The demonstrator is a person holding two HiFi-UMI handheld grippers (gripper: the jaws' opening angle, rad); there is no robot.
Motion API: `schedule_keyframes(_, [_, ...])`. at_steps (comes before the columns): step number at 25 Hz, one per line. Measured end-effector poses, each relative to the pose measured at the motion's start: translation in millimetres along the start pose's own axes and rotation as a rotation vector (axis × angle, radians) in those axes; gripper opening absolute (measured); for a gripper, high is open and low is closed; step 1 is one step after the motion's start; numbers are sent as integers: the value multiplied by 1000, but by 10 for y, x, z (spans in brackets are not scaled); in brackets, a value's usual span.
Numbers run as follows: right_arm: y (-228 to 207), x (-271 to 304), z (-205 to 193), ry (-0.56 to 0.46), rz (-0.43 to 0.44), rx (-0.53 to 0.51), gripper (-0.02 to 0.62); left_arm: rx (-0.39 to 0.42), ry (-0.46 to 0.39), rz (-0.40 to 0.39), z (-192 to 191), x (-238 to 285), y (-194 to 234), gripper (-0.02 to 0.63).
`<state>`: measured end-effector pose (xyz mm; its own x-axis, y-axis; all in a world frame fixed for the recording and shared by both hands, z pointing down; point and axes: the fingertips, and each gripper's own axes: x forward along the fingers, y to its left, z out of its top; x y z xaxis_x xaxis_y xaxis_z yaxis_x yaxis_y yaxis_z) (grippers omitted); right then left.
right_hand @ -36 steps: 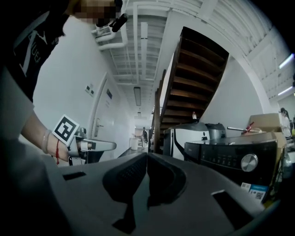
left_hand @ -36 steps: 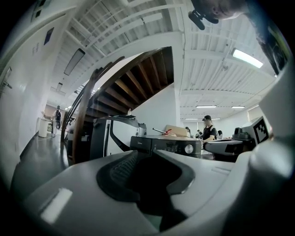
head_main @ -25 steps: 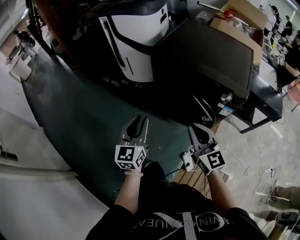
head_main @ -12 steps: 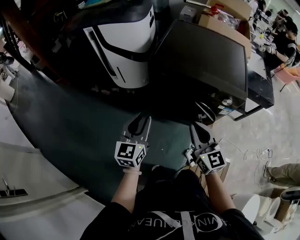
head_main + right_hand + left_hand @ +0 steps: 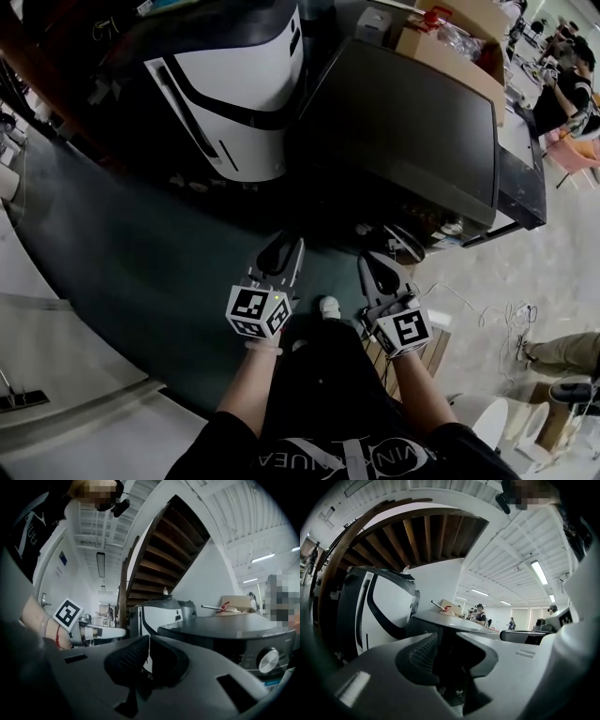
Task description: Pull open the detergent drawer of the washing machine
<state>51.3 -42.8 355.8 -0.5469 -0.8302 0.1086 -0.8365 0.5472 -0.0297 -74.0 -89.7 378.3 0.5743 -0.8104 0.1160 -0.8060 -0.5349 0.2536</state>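
Note:
The dark washing machine (image 5: 403, 131) stands ahead and to the right in the head view, its front panel facing me with a round dial (image 5: 453, 228). The right gripper view shows the same dial (image 5: 268, 660); I cannot make out the detergent drawer. My left gripper (image 5: 281, 255) hangs over the green floor, short of the machine. Its jaws (image 5: 445, 641) stand partly open, have just been opening a little, and hold nothing. My right gripper (image 5: 380, 272) sits just below the machine's front, apart from it. Its pads (image 5: 149, 644) meet in a thin line, empty.
A white and black appliance (image 5: 234, 84) stands left of the washer. A cardboard box (image 5: 450, 37) lies behind it. Wooden slats (image 5: 427, 342) and cables (image 5: 511, 314) are on the floor at right. People sit at desks (image 5: 562, 84). A wooden staircase (image 5: 417, 531) rises overhead.
Both grippers have come closer to the washing machine, which now fills more of the head view. The right gripper has shifted left towards the left one.

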Motion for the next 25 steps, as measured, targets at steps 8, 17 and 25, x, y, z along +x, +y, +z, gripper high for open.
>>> schedule_keyframes(8, [-276, 486, -208, 35, 42, 2, 12, -88, 39, 9, -277, 516, 249, 110])
schedule_keyframes(17, [-415, 865, -629, 74, 38, 48, 12, -229, 51, -48, -685, 971, 407, 118])
schedule_keyframes(25, [-463, 1084, -917, 106, 48, 99, 12, -419, -24, -103, -843, 1335, 545, 146])
